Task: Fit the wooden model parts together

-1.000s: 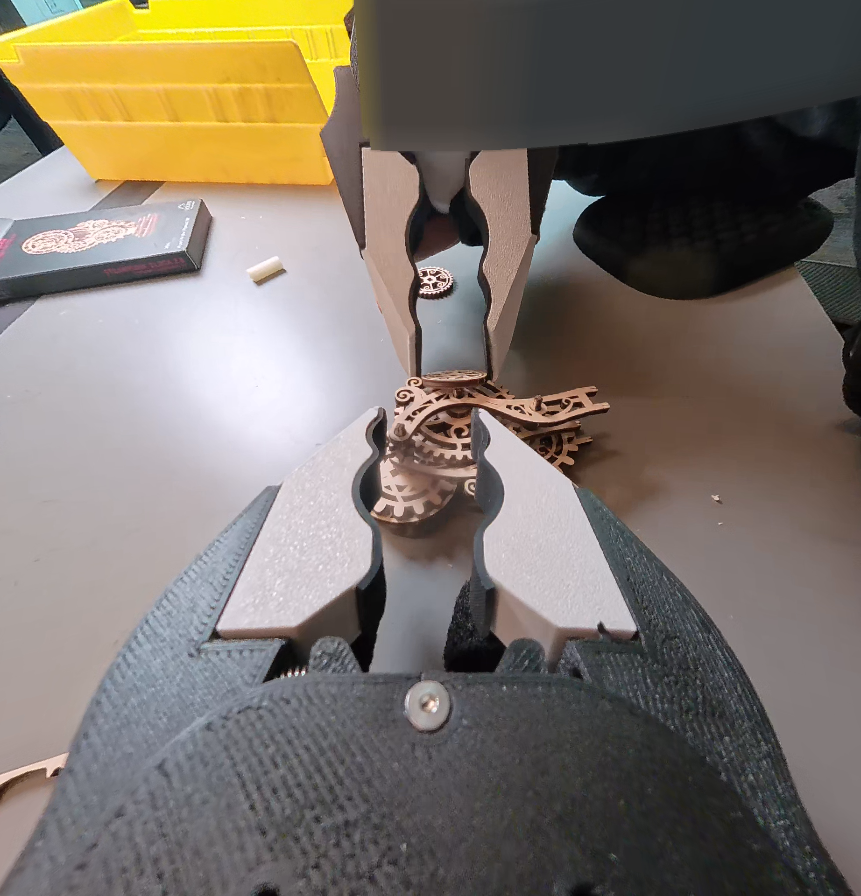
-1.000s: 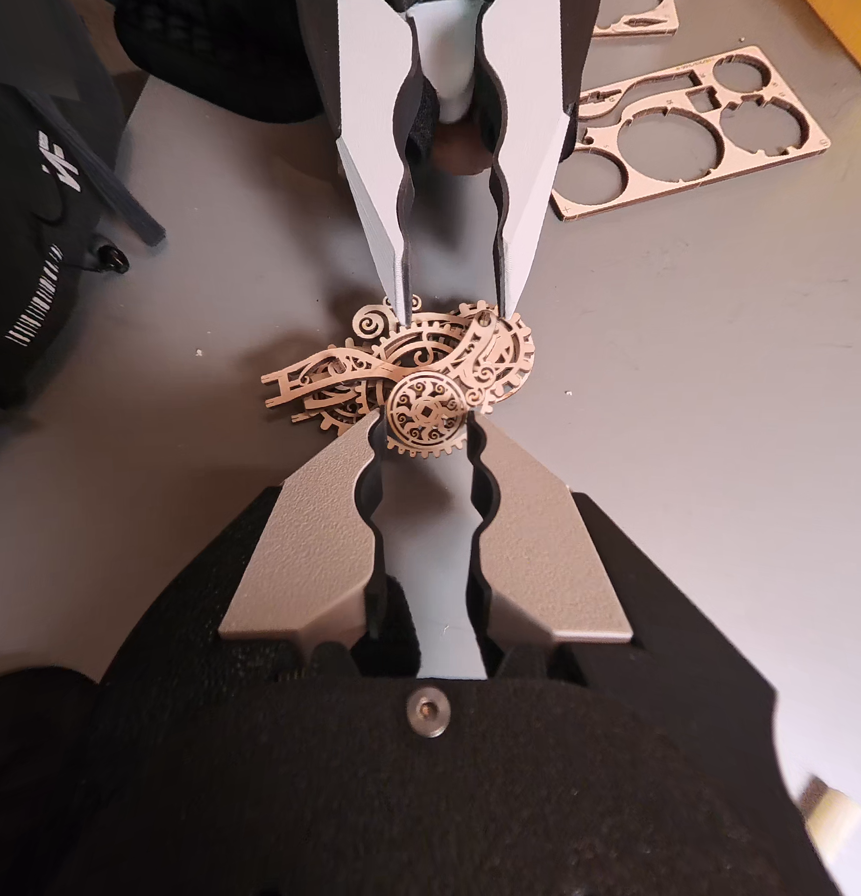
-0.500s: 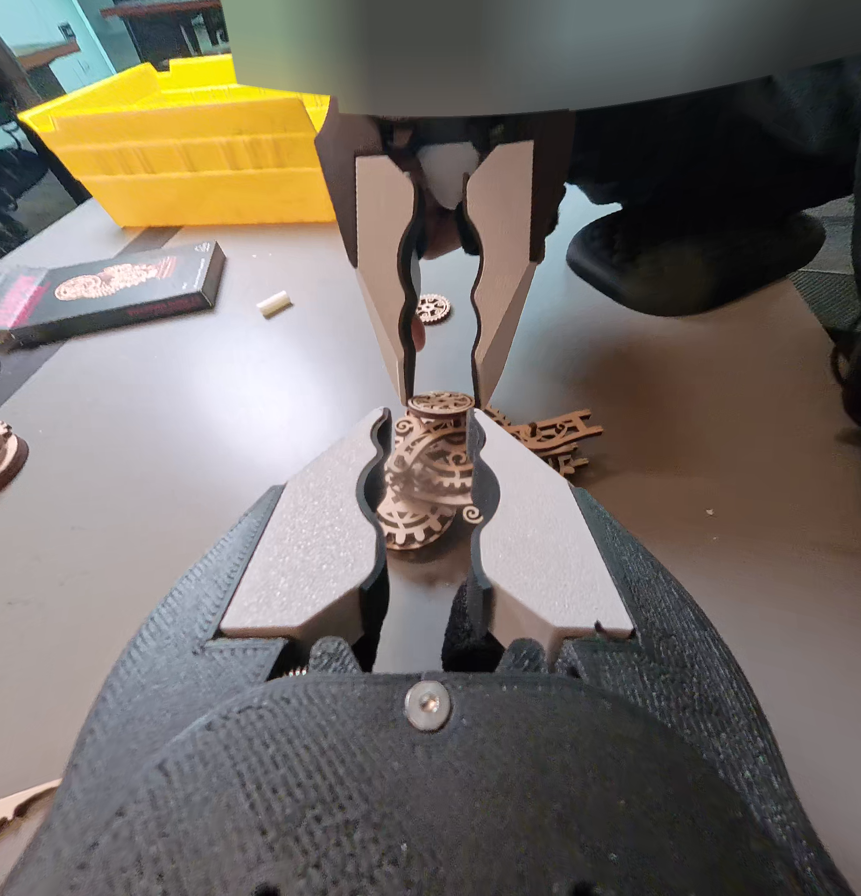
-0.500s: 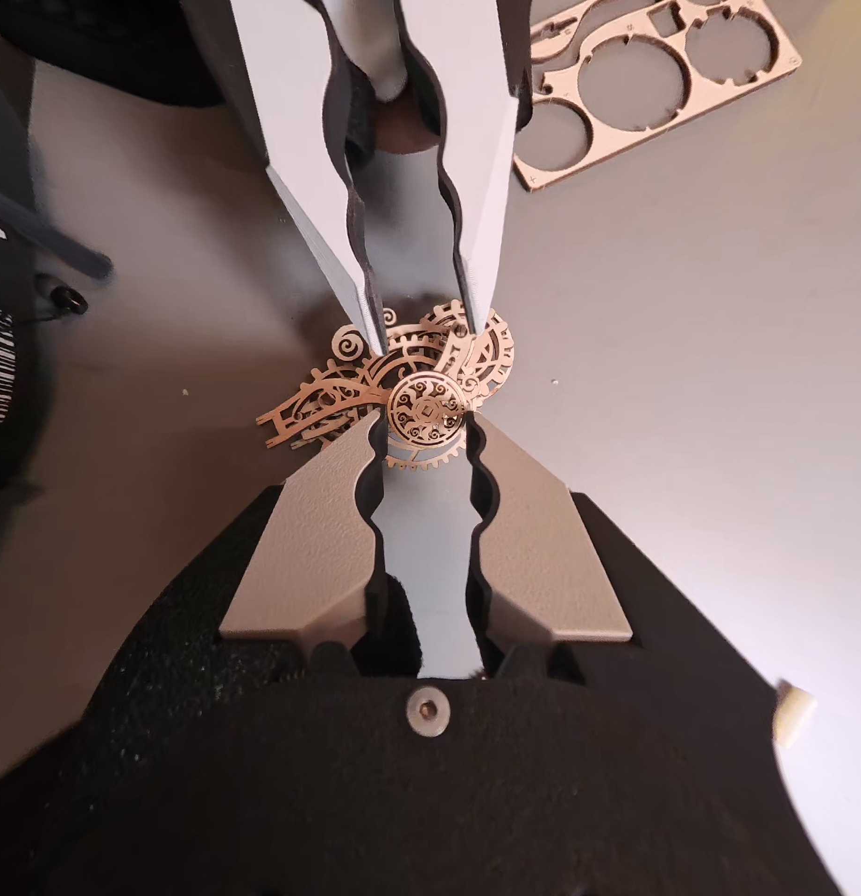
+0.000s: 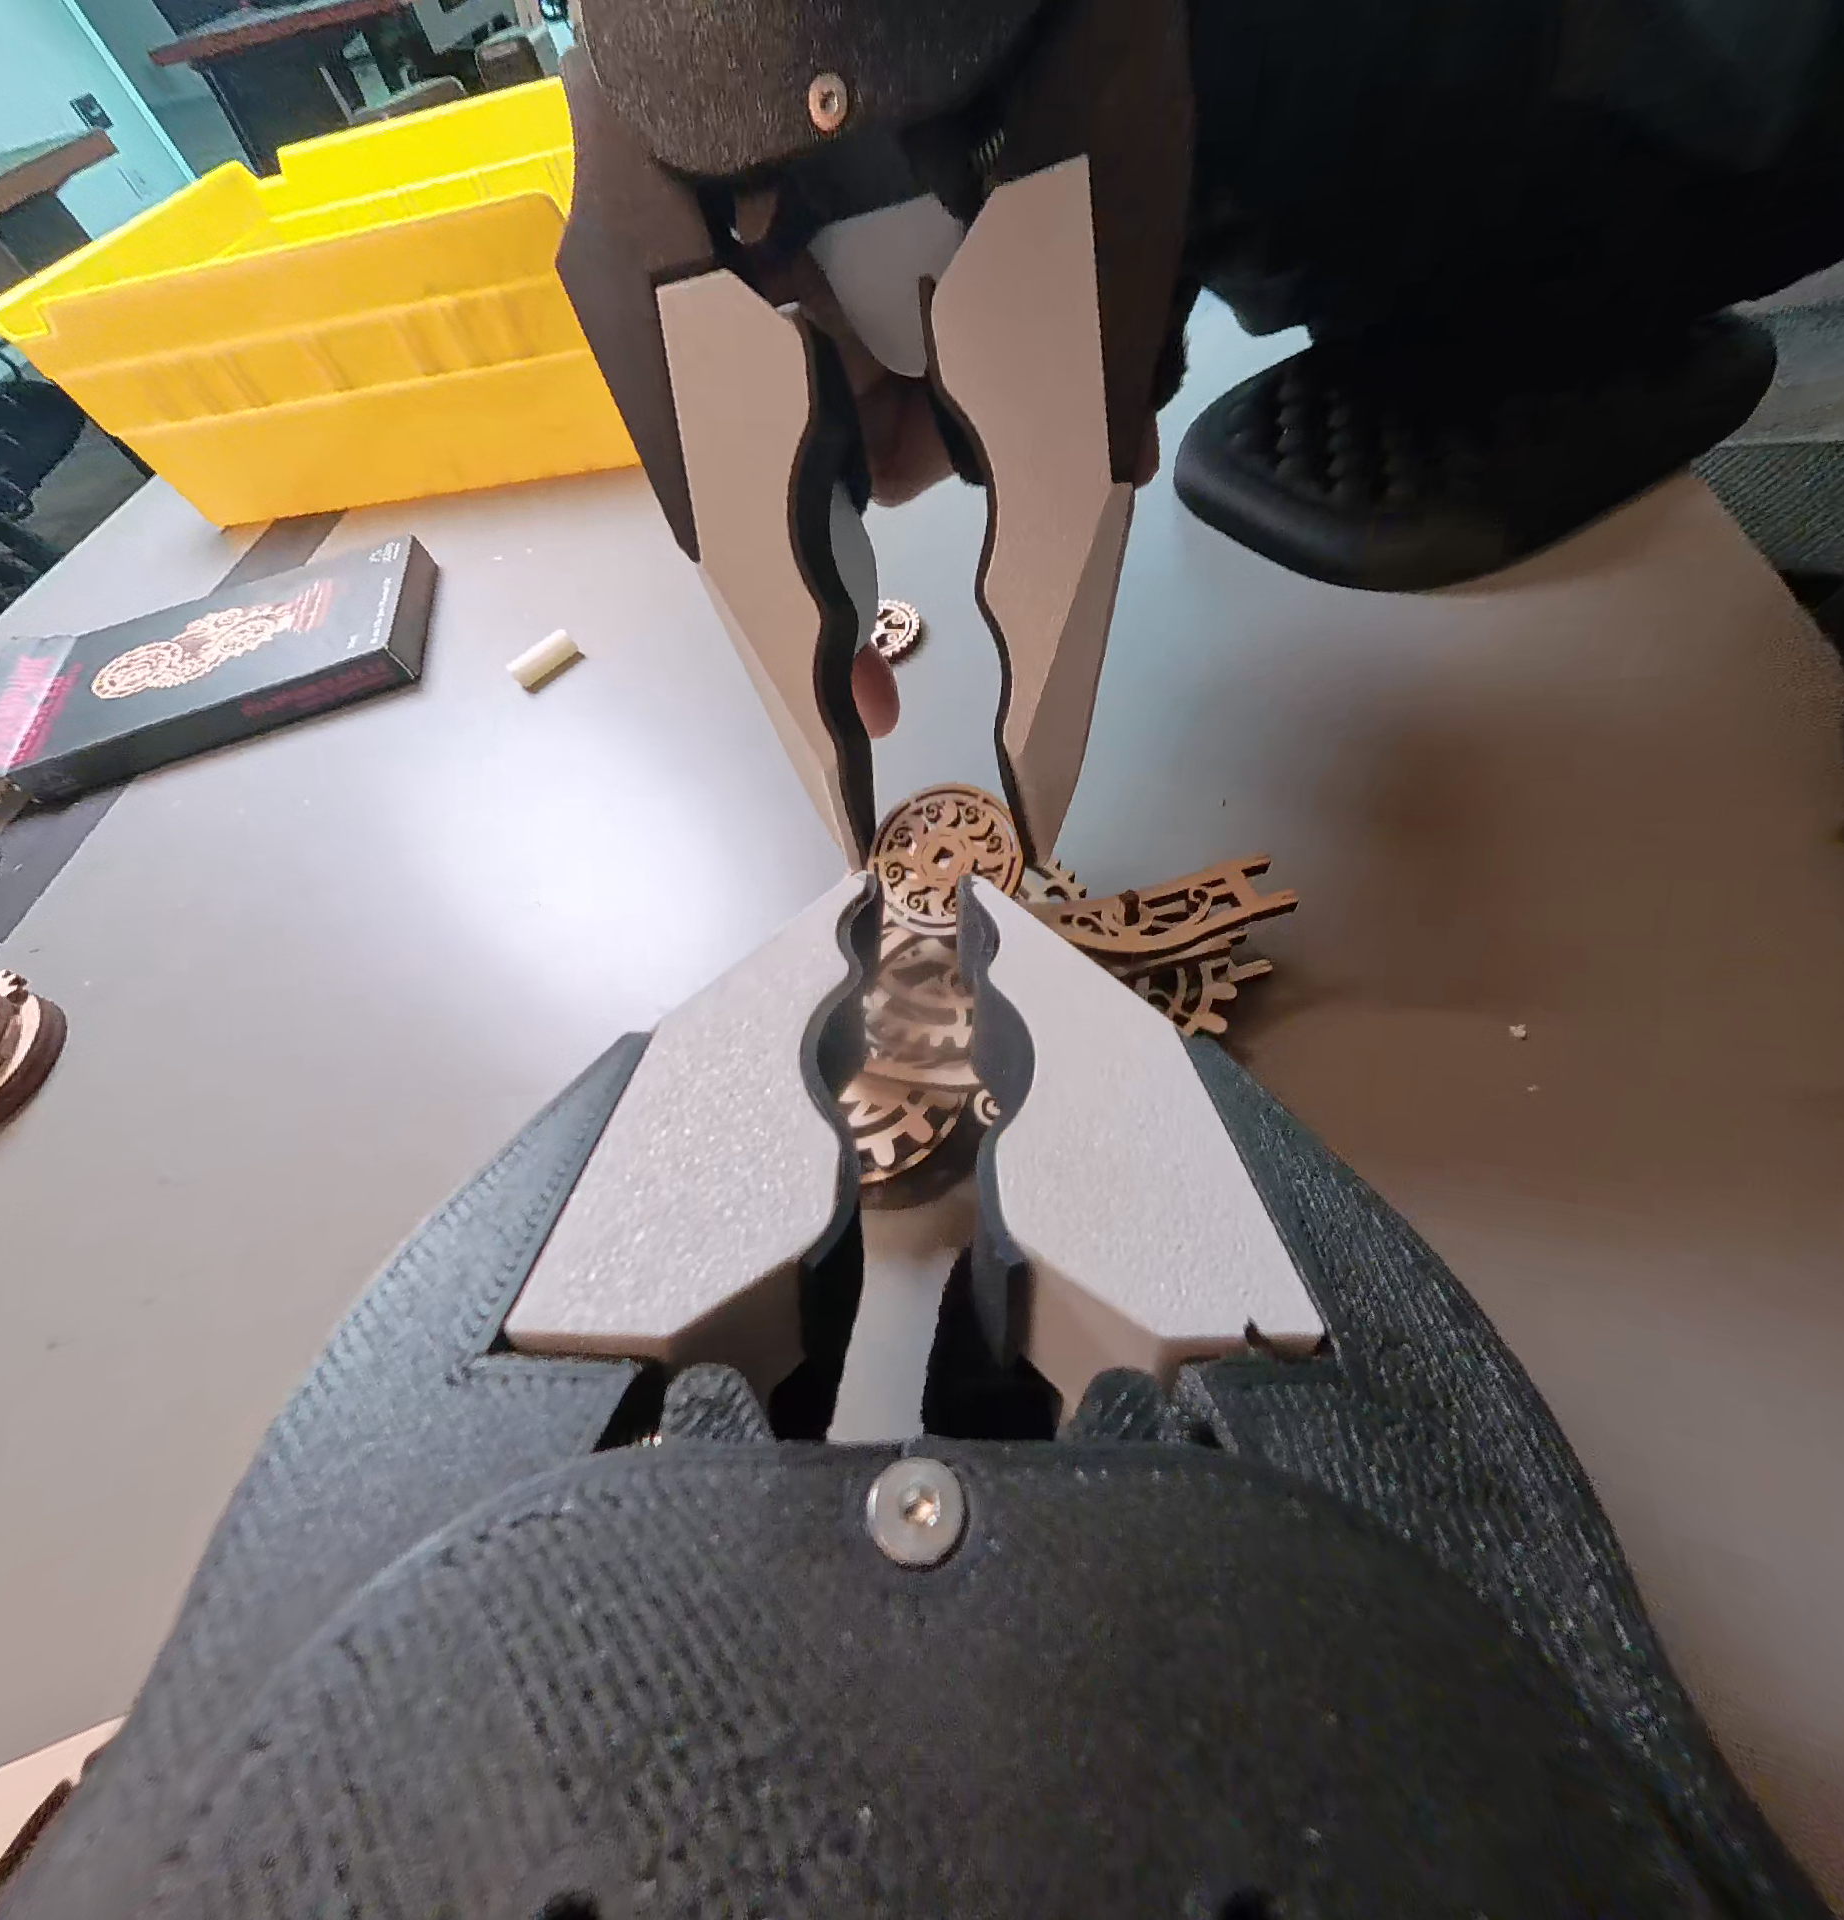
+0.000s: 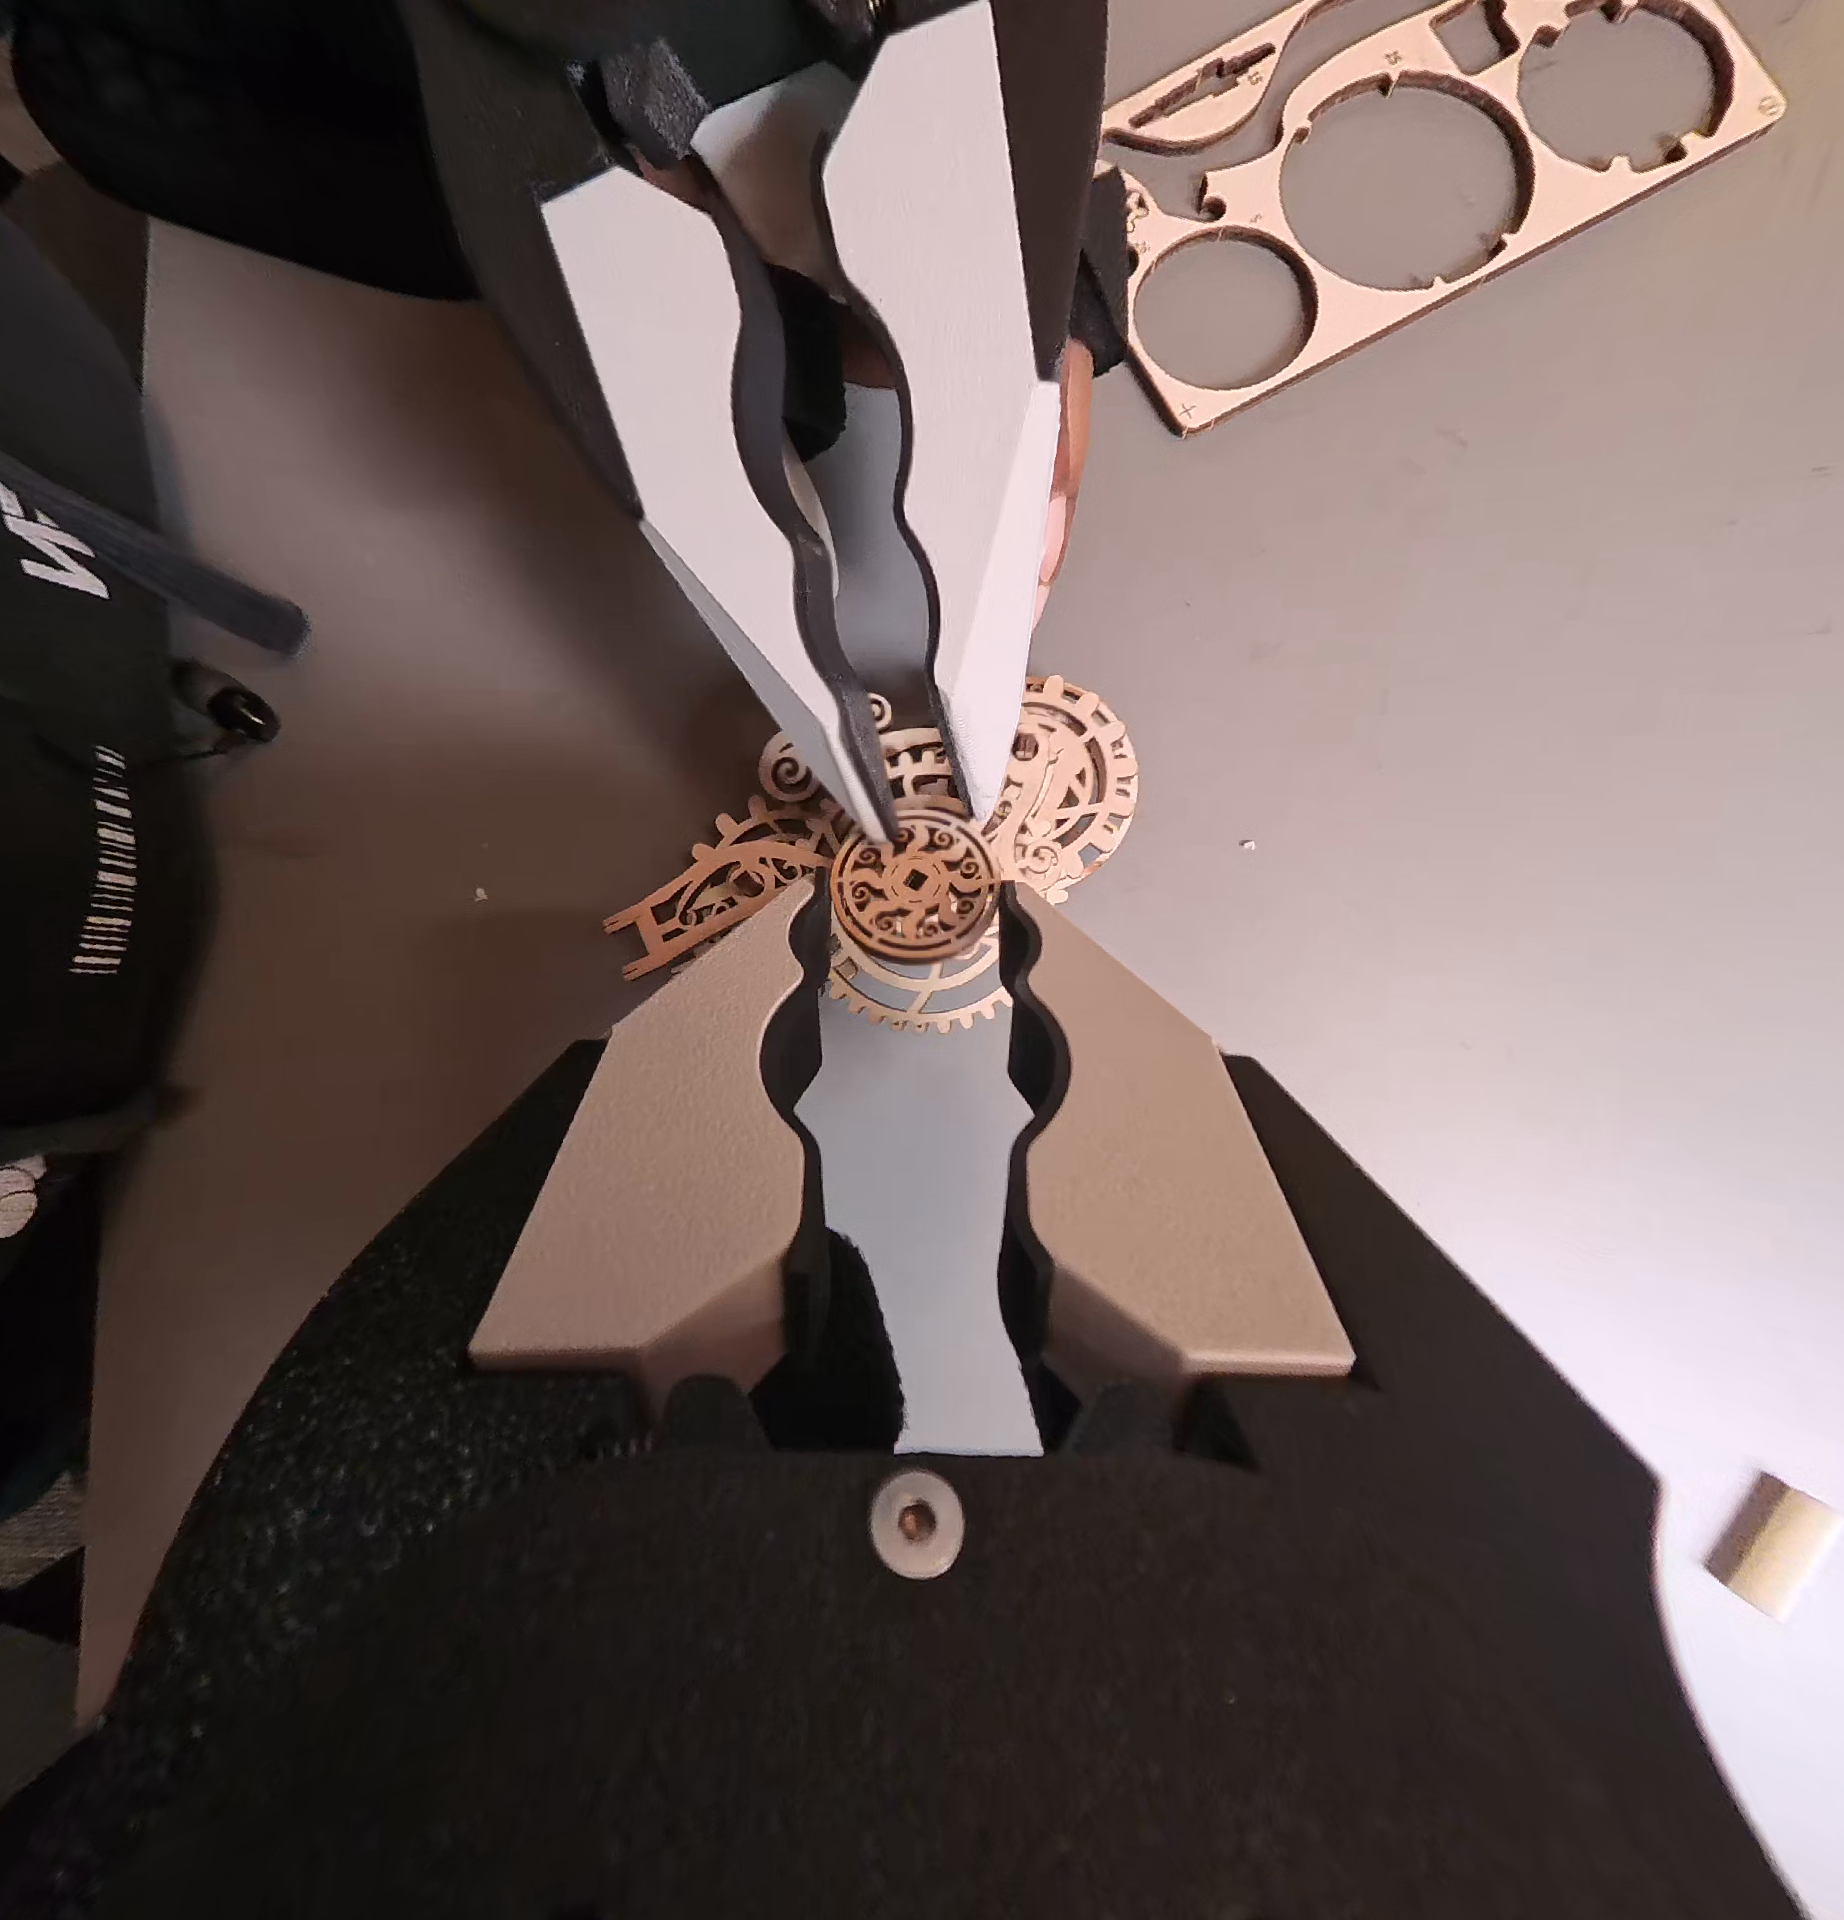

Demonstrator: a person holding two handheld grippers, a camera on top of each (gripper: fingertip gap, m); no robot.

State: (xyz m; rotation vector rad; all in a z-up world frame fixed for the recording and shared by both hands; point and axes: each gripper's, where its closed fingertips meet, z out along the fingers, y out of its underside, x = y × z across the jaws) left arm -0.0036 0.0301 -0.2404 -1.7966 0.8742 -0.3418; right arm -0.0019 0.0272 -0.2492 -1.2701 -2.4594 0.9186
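At table centre — right claw (image 6: 918,914) grips the fretwork disc (image 6: 913,883) over the wooden model (image 5: 1157,935); left claw (image 5: 913,894) clamps that model (6 o'clock side). Next, I'd judge: seat disc squarely.

- We see two grippers (image 5: 913,894) (image 6: 916,914).
- We see one yellow bin (image 5: 305,343).
- We see one black box (image 5: 191,665).
- We see one wooden sheet with holes (image 6: 1417,208).
- We see one wooden model (image 6: 928,862).
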